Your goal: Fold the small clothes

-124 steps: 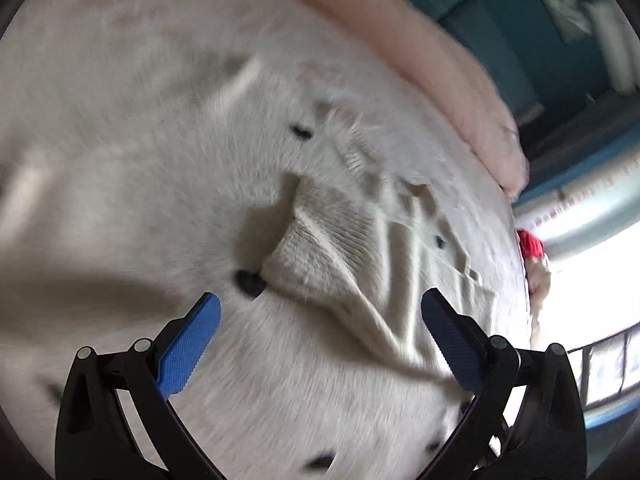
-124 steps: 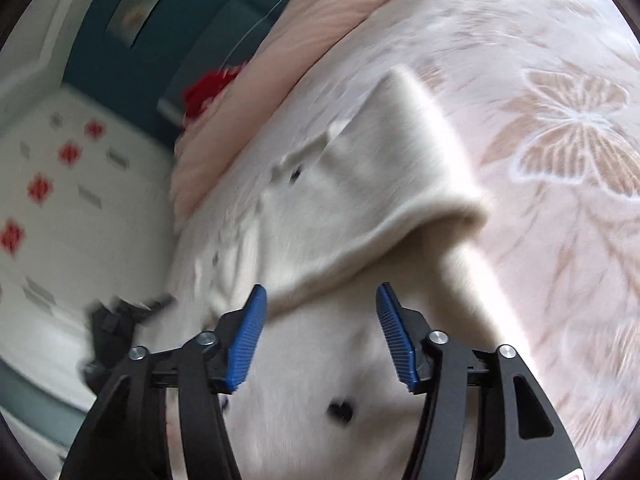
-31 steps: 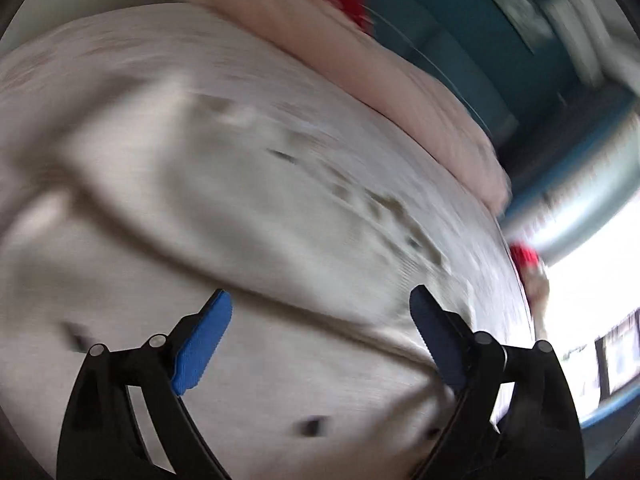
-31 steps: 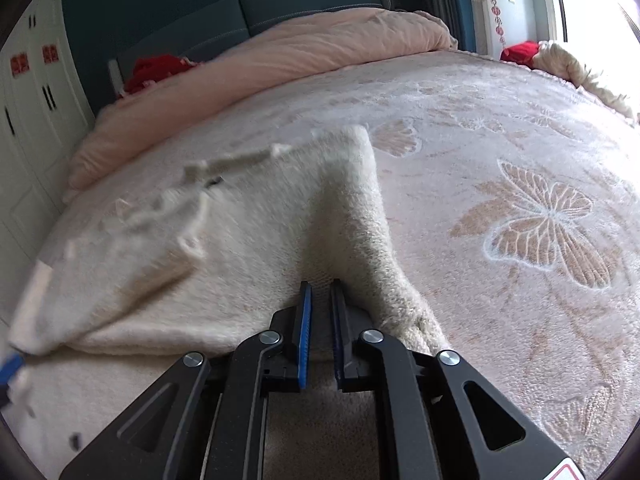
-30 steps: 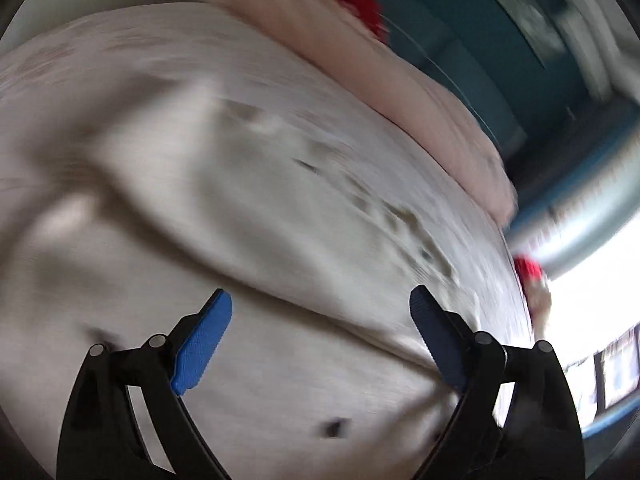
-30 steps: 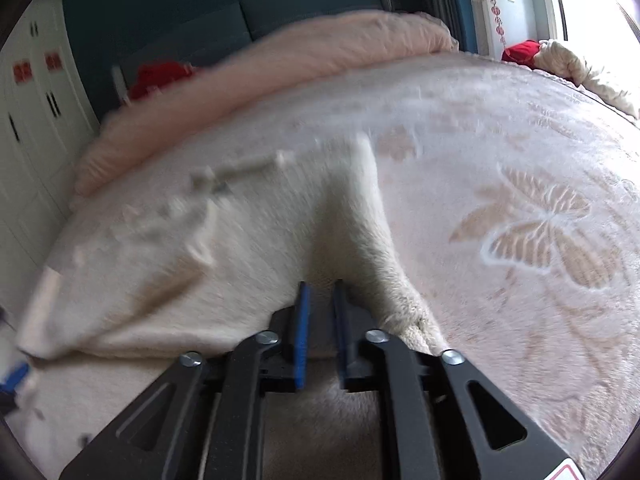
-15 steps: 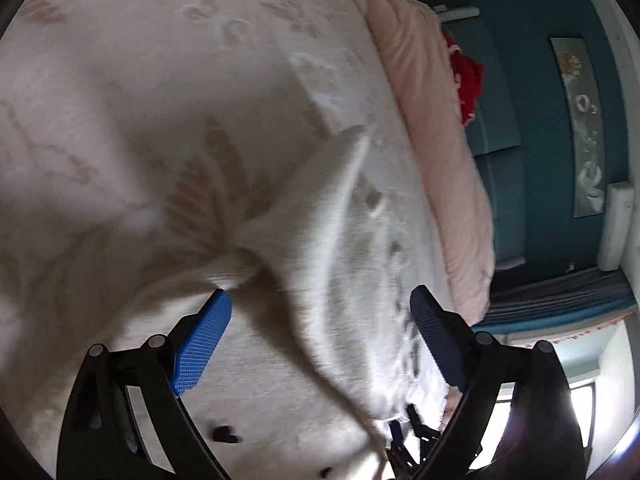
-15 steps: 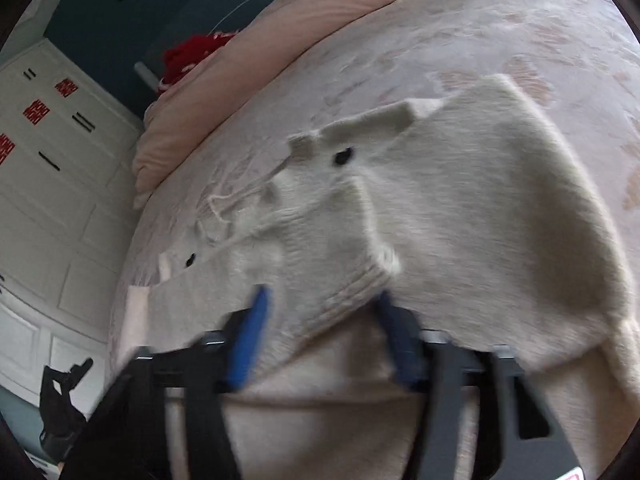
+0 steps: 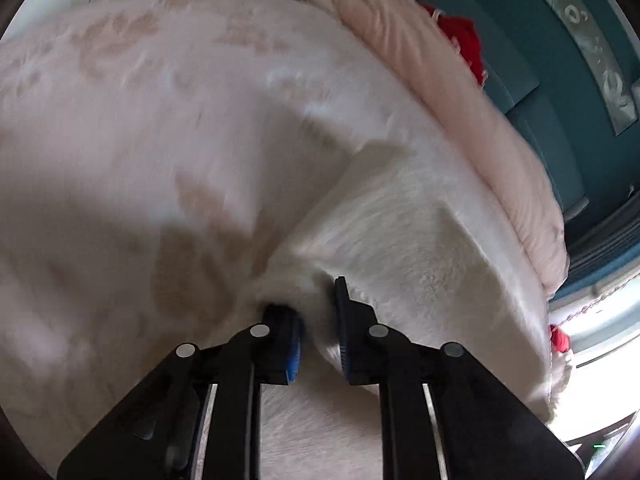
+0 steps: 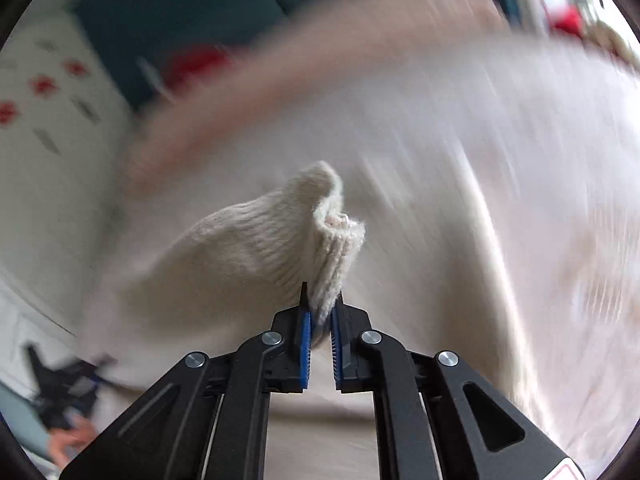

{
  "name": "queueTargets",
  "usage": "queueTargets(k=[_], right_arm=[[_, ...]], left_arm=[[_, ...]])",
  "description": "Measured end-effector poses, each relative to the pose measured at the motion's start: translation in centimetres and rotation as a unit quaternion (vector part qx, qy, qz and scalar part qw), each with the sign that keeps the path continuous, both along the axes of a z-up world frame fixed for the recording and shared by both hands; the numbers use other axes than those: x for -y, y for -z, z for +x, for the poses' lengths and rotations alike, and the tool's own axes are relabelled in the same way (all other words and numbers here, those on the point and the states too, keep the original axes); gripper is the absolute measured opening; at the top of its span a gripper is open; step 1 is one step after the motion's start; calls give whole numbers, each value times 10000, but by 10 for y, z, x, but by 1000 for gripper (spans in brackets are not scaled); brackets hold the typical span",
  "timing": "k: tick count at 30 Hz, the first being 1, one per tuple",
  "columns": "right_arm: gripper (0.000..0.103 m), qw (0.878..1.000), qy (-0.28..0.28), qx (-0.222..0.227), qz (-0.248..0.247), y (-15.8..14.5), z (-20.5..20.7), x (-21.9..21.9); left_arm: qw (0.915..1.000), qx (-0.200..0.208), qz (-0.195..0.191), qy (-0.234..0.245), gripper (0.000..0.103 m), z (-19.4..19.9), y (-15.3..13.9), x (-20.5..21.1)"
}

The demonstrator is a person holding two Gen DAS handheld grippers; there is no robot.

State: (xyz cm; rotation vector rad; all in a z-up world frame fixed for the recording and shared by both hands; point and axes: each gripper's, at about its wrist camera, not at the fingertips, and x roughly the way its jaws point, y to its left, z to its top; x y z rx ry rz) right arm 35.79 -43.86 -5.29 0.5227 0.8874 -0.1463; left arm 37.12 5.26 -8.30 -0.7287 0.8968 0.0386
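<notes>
A cream knitted sweater [image 9: 420, 248] lies on the pink patterned bedspread [image 9: 140, 120]. In the left wrist view my left gripper [image 9: 318, 312] is closing, its blue pads pinching a bunched fold at the sweater's near corner. In the right wrist view my right gripper [image 10: 320, 312] is closing too, and a ribbed edge of the sweater [image 10: 332, 248] stands up between its pads, lifted off the bed. The left gripper [image 10: 68, 388] shows small and blurred at the lower left of that view, with a hand [image 10: 68, 440] on it.
A rolled pink duvet [image 9: 460, 100] runs along the head of the bed, with a red item [image 9: 464, 44] behind it against the teal headboard [image 9: 532, 92]. White cupboard doors [image 10: 48, 128] with red marks stand at the left. A bright window [image 9: 592, 320] lies to the right.
Both grippers went from open over the sweater to closed on it: the left now pinches a corner fold, the right a ribbed edge that it has raised. Both views have swung.
</notes>
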Motion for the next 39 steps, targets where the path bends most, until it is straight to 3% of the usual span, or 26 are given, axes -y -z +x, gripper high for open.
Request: queueTargets(k=[1,2,4,8,10,12,15,17,18,20,21,22,23,24,25,28,29,33,37,39], right_arm=[[5,9998,19,80,205,14,-8,5],[6,9987,73,361,342,14,-16,8],[7,9979,155,409,468,8,-18,10],[10,9991,6,366,215,10,-20,6],[25,9985,351,417,95,-3,-39,12],[25,9939,810,686,-282,-25,-55,9],[25,9919,415,1134,-400,-55,-48,-16],[23,9939,-254,921,-554,-56,-14,-38],[15,9948,-350,726,-621,-47,-3,-41],[13,9981,-150,221,-556,-16,13,-26],[0,9996,123,-17,-238,7,15,-8],[0,9985,344,256,333,14,7,9],[0,9971,547,271,458,11,4,15],[1,9967,732,239,243,-3,5,10],[8,9974,647,291,124,-13,10,0],[7,9961,-606,536,349,-44,56,-61],[8,9890,-1293,487,534,-51,85,-97],[7,9498,-3028,87,775,-45,159,-213],[7,9207,-3850,-589,256,-11,218,-295],[0,9191,-3826,-866,-366,11,236,-322]], left_arm=[[9999,124,-13,0,13,-5,5,3],[9994,296,173,43,13,-9,5,7],[9970,477,575,211,13,-9,5,18],[9967,698,377,182,14,-7,11,15],[9959,799,385,196,14,-11,11,16],[9953,888,338,186,14,-11,16,15],[9945,983,311,177,14,-13,20,13],[9945,990,292,177,14,-13,20,13],[9945,998,268,174,14,-12,21,13],[9944,1021,216,175,14,-13,22,12],[9943,1032,209,178,14,-13,22,11],[9941,1054,200,185,14,-14,22,11],[9939,1072,194,184,14,-14,22,11],[9936,1093,198,183,14,-15,22,11],[9932,1130,214,175,14,-16,23,11],[9927,1172,222,165,14,-17,24,12],[9927,1183,195,163,14,-17,24,11],[9924,1216,137,156,14,-19,24,10],[9919,1253,142,161,14,-19,26,10],[9916,1277,155,168,14,-18,27,10]])
